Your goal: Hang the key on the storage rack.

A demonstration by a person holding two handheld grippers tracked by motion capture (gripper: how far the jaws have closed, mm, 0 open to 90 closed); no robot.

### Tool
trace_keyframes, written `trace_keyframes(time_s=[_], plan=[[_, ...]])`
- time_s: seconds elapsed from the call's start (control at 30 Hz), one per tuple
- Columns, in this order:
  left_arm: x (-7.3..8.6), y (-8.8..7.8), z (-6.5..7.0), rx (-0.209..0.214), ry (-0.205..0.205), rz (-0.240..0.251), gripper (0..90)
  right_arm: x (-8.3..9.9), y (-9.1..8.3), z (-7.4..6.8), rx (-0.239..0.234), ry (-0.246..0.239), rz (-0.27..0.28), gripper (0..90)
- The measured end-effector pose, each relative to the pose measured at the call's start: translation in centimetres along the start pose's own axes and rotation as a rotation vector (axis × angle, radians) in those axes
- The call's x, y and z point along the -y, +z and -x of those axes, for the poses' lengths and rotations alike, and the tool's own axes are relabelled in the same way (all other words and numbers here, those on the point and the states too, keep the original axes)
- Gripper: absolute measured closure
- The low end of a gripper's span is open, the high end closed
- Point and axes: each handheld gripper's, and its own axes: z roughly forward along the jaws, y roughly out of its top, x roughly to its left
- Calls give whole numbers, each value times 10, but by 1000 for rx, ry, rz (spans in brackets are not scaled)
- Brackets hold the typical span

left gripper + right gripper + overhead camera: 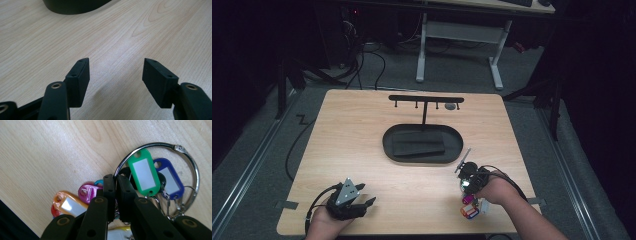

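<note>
A bunch of coloured key tags on a metal ring lies near the table's front right edge. In the right gripper view a green tag and a blue tag hang inside the ring, with pink and orange tags to the left. My right gripper points down at the bunch, jaws pinched together on the ring's wire. My left gripper rests low at the front left, open, with bare wood between its jaws.
A black oval tray holding a dark flat slab sits mid-table, its rim also in the left gripper view. Behind it stands a black T-shaped rack with small hooks. The table's front edge runs close to both hands.
</note>
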Motion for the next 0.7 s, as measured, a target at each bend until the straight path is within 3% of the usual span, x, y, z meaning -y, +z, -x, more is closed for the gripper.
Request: trace_keyframes(time_s=[0.13,0.23,0.4,0.5,0.7], plan=[[0,0,-1,-1,0,-2,393,0,-9,-4,23,-24,7,867],[1,0,0,-1,-6,-1,393,4,-30,-9,70,-32,48,868],[1,-1,1,-2,-4,-3,394,11,-54,-9,96,-45,98,870],[1,0,1,-1,-7,-1,394,13,-63,-12,123,-68,92,873],[1,0,-1,0,-5,5,393,16,-84,-14,157,-69,71,876]])
